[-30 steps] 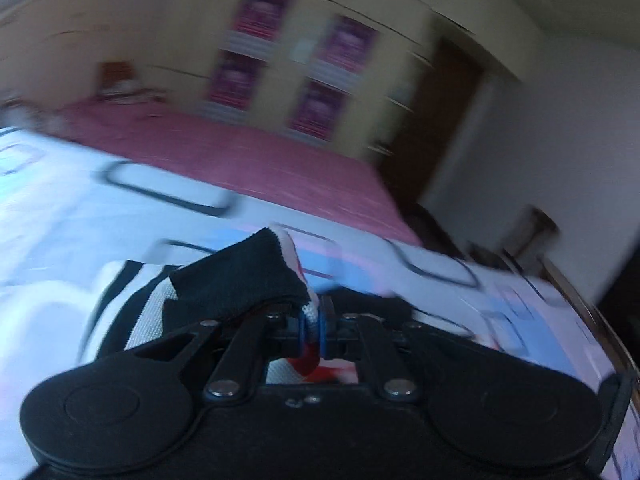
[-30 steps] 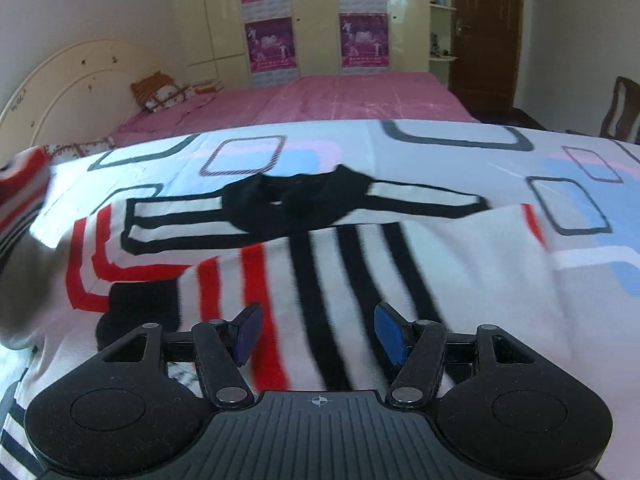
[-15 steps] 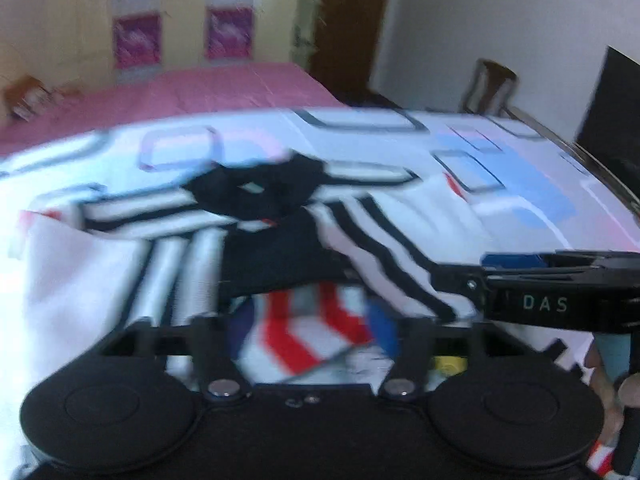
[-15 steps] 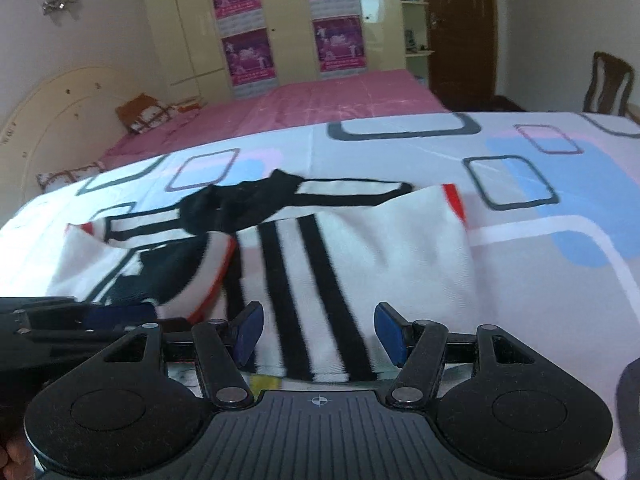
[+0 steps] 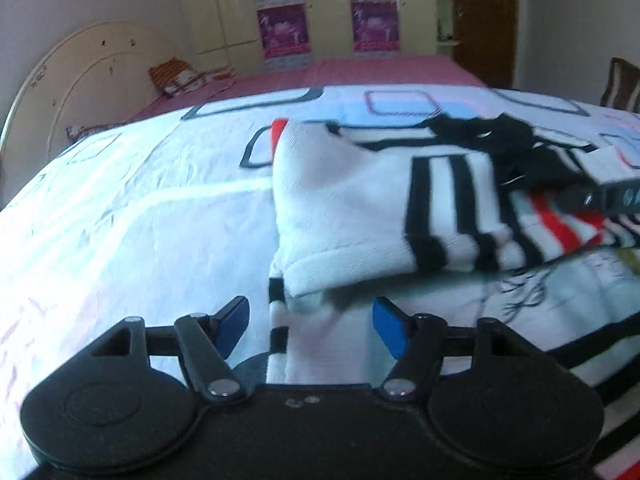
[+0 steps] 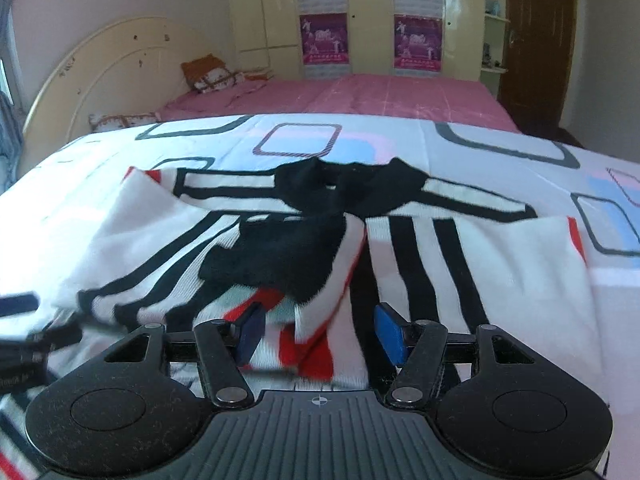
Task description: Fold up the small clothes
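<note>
A small white top (image 5: 348,204) with black and red stripes and a black collar (image 6: 352,184) lies on the patterned bedsheet (image 5: 132,216). Its left side is folded over the middle, with a black cuff (image 6: 280,256) on top. My left gripper (image 5: 312,326) hovers low at the fold's near left corner. Its jaws are closing, and the striped hem (image 5: 278,312) lies between the pads without being pressed. My right gripper (image 6: 320,336) is open over the folded red-striped edge (image 6: 308,344), its pads clear of the cloth. In the left wrist view one of the right gripper's fingers (image 5: 604,196) reaches in from the right.
The sheet (image 6: 520,148) carries grey, pink and blue rectangles and spreads wide to the left of the top. Beyond it lie a pink bed (image 6: 360,96), a curved headboard (image 6: 104,68), wardrobe doors with purple posters (image 6: 324,36) and a brown door (image 6: 536,40).
My left gripper let go of the black-cuffed sleeve, opened, and dropped down to the top's near left corner. The sleeve now lies folded across the middle. The right gripper stayed open.
</note>
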The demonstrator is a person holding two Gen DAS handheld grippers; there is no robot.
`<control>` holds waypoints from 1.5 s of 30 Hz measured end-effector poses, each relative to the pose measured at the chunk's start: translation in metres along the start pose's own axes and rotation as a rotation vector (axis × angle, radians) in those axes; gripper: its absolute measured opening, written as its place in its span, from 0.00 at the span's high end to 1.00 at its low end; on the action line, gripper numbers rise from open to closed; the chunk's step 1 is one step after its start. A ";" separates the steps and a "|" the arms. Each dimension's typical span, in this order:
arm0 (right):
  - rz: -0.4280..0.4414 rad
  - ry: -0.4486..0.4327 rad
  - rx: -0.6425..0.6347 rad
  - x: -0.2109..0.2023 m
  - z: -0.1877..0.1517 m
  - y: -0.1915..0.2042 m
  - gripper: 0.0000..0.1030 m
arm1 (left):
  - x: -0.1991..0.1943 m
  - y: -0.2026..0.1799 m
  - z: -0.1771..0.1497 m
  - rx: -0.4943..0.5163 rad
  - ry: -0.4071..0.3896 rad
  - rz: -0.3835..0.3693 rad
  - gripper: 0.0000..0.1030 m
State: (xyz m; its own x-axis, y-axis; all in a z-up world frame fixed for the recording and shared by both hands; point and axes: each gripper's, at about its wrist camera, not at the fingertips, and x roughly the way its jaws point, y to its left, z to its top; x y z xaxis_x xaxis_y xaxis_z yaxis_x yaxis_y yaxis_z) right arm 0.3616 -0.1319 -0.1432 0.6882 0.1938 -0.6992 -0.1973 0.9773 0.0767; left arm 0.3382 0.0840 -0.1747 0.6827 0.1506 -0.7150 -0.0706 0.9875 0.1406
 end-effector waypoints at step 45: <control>-0.059 -0.045 0.294 -0.024 0.000 -0.115 0.94 | 0.109 0.051 0.096 -0.329 0.028 -0.180 0.79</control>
State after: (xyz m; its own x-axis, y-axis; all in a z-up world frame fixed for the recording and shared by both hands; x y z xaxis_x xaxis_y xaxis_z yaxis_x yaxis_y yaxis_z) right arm 0.3678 -0.2487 -0.1349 0.7243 0.1326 -0.6766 0.0501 0.9686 0.2434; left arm 0.4792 0.1462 -0.1796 0.6858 -0.0296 -0.7272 -0.1842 0.9596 -0.2128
